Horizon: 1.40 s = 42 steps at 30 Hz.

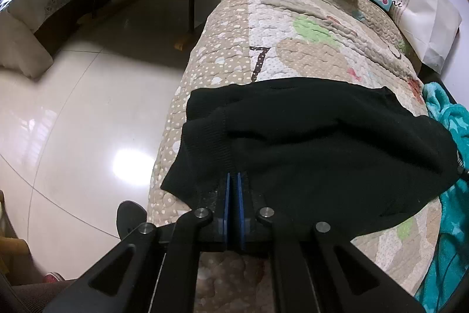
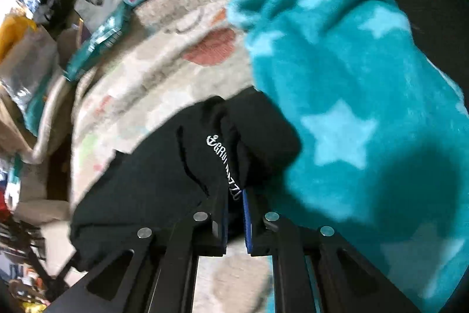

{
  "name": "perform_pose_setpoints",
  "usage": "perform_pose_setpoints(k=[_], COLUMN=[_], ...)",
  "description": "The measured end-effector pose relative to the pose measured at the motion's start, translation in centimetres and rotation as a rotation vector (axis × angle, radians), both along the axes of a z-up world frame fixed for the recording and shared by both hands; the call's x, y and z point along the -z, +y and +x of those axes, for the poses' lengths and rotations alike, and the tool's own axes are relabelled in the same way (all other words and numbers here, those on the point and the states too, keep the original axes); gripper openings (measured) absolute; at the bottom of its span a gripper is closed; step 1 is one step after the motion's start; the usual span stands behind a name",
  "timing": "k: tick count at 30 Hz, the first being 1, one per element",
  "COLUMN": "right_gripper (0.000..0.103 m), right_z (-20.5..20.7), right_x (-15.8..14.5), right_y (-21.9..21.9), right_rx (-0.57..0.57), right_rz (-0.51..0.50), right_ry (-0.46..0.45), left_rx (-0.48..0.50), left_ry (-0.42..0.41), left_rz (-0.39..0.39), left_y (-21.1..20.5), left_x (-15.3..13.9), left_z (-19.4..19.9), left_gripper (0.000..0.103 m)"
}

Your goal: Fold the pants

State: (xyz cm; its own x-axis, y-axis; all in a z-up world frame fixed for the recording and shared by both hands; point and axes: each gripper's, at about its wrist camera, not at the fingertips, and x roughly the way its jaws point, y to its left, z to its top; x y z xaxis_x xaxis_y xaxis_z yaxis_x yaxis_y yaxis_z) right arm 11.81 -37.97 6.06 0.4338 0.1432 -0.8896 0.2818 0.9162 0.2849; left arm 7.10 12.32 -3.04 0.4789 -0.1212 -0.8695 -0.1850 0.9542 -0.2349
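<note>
pants: black pants (image 1: pixel 307 143) sit bunched across the near end of the quilt (image 1: pixel 293 49), left edge by the quilt's floor side, right edge touching the teal blanket (image 2: pixel 351 107)
left gripper (image 1: pixel 234 184): clamped on the near hem
right gripper (image 2: pixel 234 201): pinching the fabric by the white lettering
progress: looks maybe one fold in, still lumpy, more folding and smoothing to go imo
left view only: full width of the pants
right view only: the lettering, blurry though

Dim fisheye views, glare on the floor (image 1: pixel 129 163), right view perhaps motion-blurred.
</note>
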Motion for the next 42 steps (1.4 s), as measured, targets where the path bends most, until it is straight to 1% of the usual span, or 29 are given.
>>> perform_pose_setpoints(k=[3,4,5,6,8,9,10,11,12,14,15,16,18,20,22,23,26,27,28,29,31,34,35,36,37,38,39,40,42], right_gripper=[0.011,0.015,0.024,0.03,0.049,0.052,0.058,0.061,0.061,0.062,0.062,0.062,0.062,0.062,0.062,0.062,0.062,0.062,0.062,0.062,0.062,0.061,0.059,0.056,0.036,0.011,0.011,0.011,0.01], right_z=[0.0,0.1,0.1,0.0,-0.6,-0.9,-1.3,-1.6,-2.0,-2.2,-2.1,-1.9,-0.7,0.2,0.7,0.8,0.9,0.9,0.9,0.8,0.5,0.3,0.0,-0.1,-0.4,-0.3,-0.1,0.0,1.4], right_x=[1.9,2.5,2.9,3.0,2.3,1.7,1.0,0.0,-1.1,-2.9,-3.4,-3.9,-4.2,-3.8,-3.1,-2.6,-1.6,-1.3,-1.1,-0.7,0.1,1.9,3.0,3.7,4.6,5.5,6.4,6.6,6.3], right_y=[0.4,0.4,0.5,0.5,0.5,0.5,0.7,1.1,1.5,3.0,3.9,4.9,8.4,12.8,17.2,20.6,28.5,31.7,34.0,37.3,41.8,46.3,47.9,48.9,49.6,50.2,50.5,50.4,50.6], right_rx=[0.005,0.0,-0.003,0.001,0.015,0.018,0.019,0.018,0.009,-0.025,-0.051,-0.082,-0.206,-0.363,-0.496,-0.602,-0.846,-0.939,-1.003,-1.091,-1.224,-1.359,-1.416,-1.45,-1.486,-1.514,-1.528,-1.53,-1.5], right_rz=[-0.049,-0.065,-0.084,-0.104,-0.128,-0.143,-0.163,-0.191,-0.224,-0.253,-0.242,-0.227,-0.198,-0.158,-0.126,-0.111,-0.091,-0.104,-0.119,-0.153,-0.197,-0.261,-0.308,-0.344,-0.382,-0.409,-0.448,-0.452,-0.415], right_ry=[0.087,0.111,0.13,0.135,0.109,0.092,0.071,0.04,0.002,-0.065,-0.091,-0.109,-0.135,-0.157,-0.172,-0.182,-0.195,-0.201,-0.208,-0.225,-0.248,-0.264,-0.263,-0.259,-0.245,-0.214,-0.178,-0.174,-0.162], left_rx=[-0.002,-0.006,-0.013,-0.024,-0.088,-0.12,-0.167,-0.216,-0.26,-0.302,-0.313,-0.316,-0.316,-0.313,-0.326,-0.338,-0.383,-0.401,-0.419,-0.435,-0.473,-0.523,-0.535,-0.543,-0.549,-0.553,-0.558,-0.564,-0.574], left_ry=[0.0,0.0,-0.002,-0.007,-0.031,-0.045,-0.065,-0.083,-0.09,-0.085,-0.077,-0.067,-0.054,-0.052,-0.048,-0.046,-0.03,-0.02,-0.007,0.0,0.003,-0.003,-0.005,-0.006,-0.008,-0.011,-0.015,-0.018,-0.023], left_rz=[-0.002,-0.009,-0.019,-0.029,-0.037,-0.051,-0.085,-0.12,-0.137,-0.153,-0.165,-0.176,-0.188,-0.21,-0.223,-0.229,-0.28,-0.29,-0.291,-0.289,-0.302,-0.317,-0.323,-0.328,-0.329,-0.33,-0.331,-0.332,-0.34], left_y=[0.1,0.3,0.5,0.8,2.1,2.9,4.0,5.1,6.0,6.9,7.1,7.1,6.8,6.5,6.6,6.8,7.9,8.3,8.6,8.9,9.8,11.1,11.4,11.6,11.8,11.9,12.1,12.2,12.4], left_x=[0.0,0.0,-0.1,-0.3,-0.9,-1.2,-1.6,-1.8,-1.9,-1.7,-1.5,-1.2,-0.9,-0.7,-0.5,-0.4,0.3,0.6,0.8,1.0,1.2,1.3,1.3,1.3,1.3,1.3,1.2,1.2,1.1], left_z=[-0.1,-0.2,-0.3,-0.4,-1.0,-1.3,-1.7,-2.2,-2.5,-3.0,-3.2,-3.2,-3.3,-3.3,-3.5,-3.6,-4.1,-4.2,-4.3,-4.5,-4.8,-5.2,-5.2,-5.3,-5.3,-5.4,-5.4,-5.4,-5.5], left_gripper=[0.006,0.006,0.007,0.008,0.008,0.008,0.008,0.008,0.009,0.01,0.01,0.01,0.01,0.013,0.014,0.014,0.014,0.014,0.014,0.014,0.014,0.014,0.014,0.014,0.014,0.014,0.014,0.014,0.014])
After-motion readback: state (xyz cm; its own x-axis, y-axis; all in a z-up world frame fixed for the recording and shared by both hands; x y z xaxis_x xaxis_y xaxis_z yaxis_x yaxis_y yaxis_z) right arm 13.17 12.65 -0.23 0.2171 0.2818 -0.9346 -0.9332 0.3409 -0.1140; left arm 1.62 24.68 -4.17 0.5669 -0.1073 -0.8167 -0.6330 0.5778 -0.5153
